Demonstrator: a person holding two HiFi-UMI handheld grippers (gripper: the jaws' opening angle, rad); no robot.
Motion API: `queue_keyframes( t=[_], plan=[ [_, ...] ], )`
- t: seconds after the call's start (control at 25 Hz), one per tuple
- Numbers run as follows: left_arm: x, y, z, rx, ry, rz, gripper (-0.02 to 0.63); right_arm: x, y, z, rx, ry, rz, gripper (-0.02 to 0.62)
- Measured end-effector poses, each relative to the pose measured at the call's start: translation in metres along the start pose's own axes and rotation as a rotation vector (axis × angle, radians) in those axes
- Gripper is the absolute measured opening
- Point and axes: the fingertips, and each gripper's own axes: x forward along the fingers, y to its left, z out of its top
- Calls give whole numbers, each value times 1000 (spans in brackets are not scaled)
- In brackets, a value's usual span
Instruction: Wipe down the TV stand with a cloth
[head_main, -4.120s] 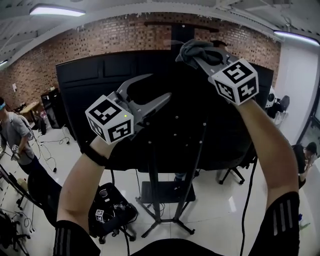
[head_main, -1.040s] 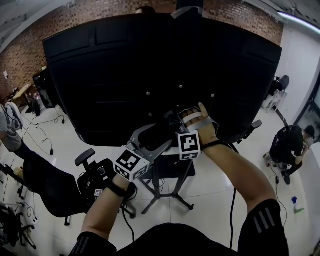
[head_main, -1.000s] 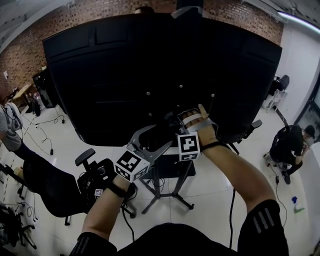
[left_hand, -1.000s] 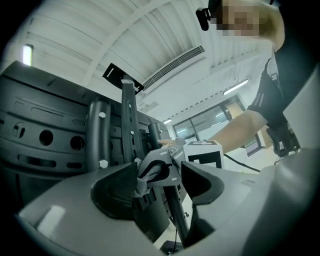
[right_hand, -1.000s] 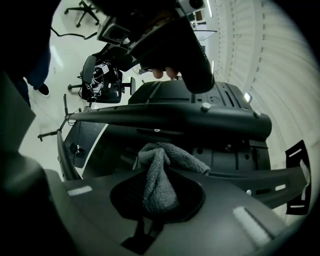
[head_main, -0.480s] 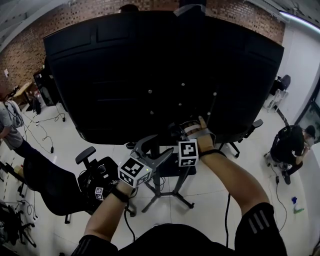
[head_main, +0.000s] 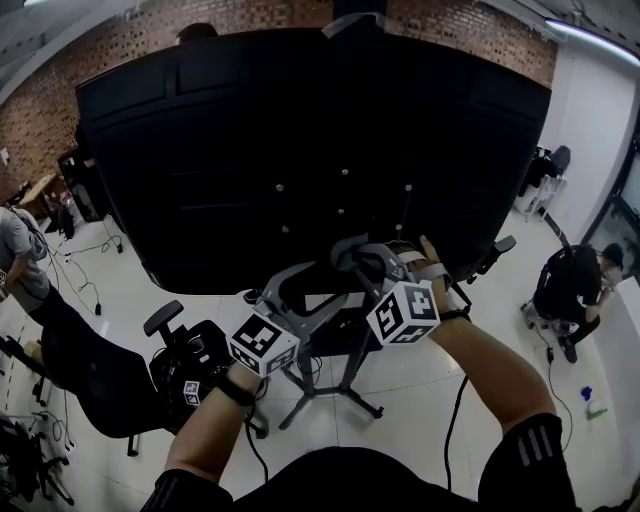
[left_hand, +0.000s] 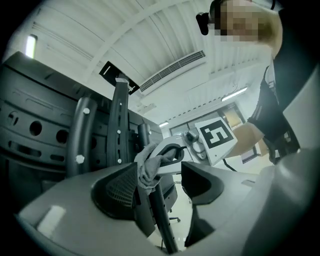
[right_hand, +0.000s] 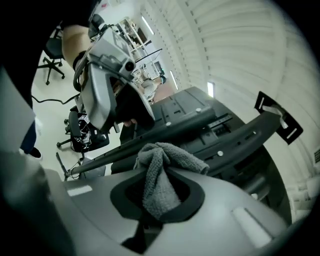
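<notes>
Wiping under way: the right hand-held gripper (right_hand: 160, 197) is clamped on the grey cloth (right_hand: 159, 167), pressed to the TV stand's upright (right_hand: 121, 148) just ahead. The left hand-held gripper (left_hand: 160, 187) stands wide, that upright between its jaws (ungripped, apparently). Next move, in my judgement: draw the cloth along the upright, keeping contact.

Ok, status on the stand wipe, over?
Right hand-held gripper shut on grey cloth, cloth at TV stand pole. Left hand-held gripper open, empty, close beside. Nothing blocking the pole.

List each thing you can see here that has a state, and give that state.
cloth: bunched, clamped between jaws
right gripper: shut on the cloth
left gripper: open, gripping nothing
TV: mounted, back facing us
stand: upright on the floor
</notes>
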Motion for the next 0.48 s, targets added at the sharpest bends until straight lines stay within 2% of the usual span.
queue_keyframes(
  t=[0.24,0.36,0.48],
  plan=[
    [38,-11,41,62,-54,-41,302,-49,-58,-10,46,-26,-96,21],
    [54,-18,59,64,-81,-54,302,-64,-83,-30,78,-5,-133,25],
    [69,-28,65,76,-91,-68,302,-71,-101,-55,143,14,-133,26]
  ],
)
